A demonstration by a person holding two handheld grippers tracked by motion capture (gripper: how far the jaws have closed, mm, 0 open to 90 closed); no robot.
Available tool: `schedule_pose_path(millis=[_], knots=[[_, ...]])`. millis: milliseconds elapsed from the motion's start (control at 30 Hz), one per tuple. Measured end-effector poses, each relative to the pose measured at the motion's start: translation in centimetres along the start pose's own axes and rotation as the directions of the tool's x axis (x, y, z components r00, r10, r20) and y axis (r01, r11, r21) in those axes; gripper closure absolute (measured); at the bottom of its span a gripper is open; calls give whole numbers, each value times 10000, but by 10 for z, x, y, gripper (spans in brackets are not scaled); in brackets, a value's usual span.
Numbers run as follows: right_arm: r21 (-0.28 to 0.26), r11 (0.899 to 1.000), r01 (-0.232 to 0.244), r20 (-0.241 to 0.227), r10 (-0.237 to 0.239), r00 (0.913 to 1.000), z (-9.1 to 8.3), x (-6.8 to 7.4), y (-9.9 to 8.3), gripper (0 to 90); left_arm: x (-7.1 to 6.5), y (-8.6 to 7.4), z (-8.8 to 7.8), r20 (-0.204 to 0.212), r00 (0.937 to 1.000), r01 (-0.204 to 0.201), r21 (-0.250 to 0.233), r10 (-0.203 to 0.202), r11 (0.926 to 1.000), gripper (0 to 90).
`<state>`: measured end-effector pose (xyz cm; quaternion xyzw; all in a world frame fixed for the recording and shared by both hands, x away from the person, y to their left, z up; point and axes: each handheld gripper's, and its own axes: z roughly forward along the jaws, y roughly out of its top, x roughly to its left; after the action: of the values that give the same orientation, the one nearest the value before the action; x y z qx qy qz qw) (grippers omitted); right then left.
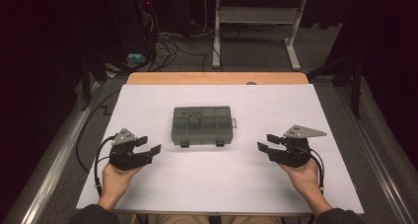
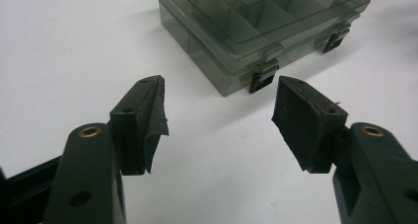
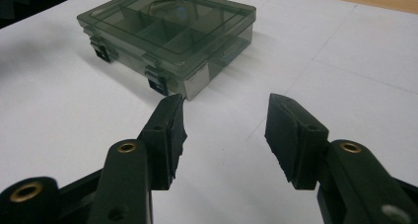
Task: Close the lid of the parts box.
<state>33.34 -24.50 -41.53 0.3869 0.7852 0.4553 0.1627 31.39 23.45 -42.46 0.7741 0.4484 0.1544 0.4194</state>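
Hands come in from the bottom of the high view, each carrying a black two-jaw gripper over the white sheet (image 1: 162,184) that covers the table. On the left, the left gripper (image 1: 149,145) sits low over the sheet with its jaws spread apart and nothing between them; its cable loops back beside the left hand (image 1: 117,177), and a grey three-cornered plate rides on top of it. In the left gripper view the two dark pads (image 2: 153,120) stand wide, with bare white sheet between them and the box just ahead, apart from the tips. At the middle of the sheet lies the compartment box (image 1: 202,125), a smoky translucent case with its lid down, its two dark latches (image 1: 185,143) facing the person, and dividers showing through the lid; a small item lies in one upper compartment, too small to identify. On the right, the right gripper (image 1: 265,142) points inward at the box, well apart from it, jaws released and holding nothing. The right hand (image 1: 301,177) grips its body from behind. In the right gripper view, the box's near corner lies just beyond the left-hand pad (image 3: 172,130).
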Motion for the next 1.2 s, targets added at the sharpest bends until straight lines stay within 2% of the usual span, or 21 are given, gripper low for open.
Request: schedule_pose_path(millis=[400,1200], knots=[[-170,9999,-20,173,23,9998,-13,-5,-11,457,2,-7,-8,-78,10000,61,-100,-62,9999,371],[-661,9964,-528,435,557,9975,-38,-12,-39,408,2,-23,-22,-181,9997,163,-400,-171,9991,348]])
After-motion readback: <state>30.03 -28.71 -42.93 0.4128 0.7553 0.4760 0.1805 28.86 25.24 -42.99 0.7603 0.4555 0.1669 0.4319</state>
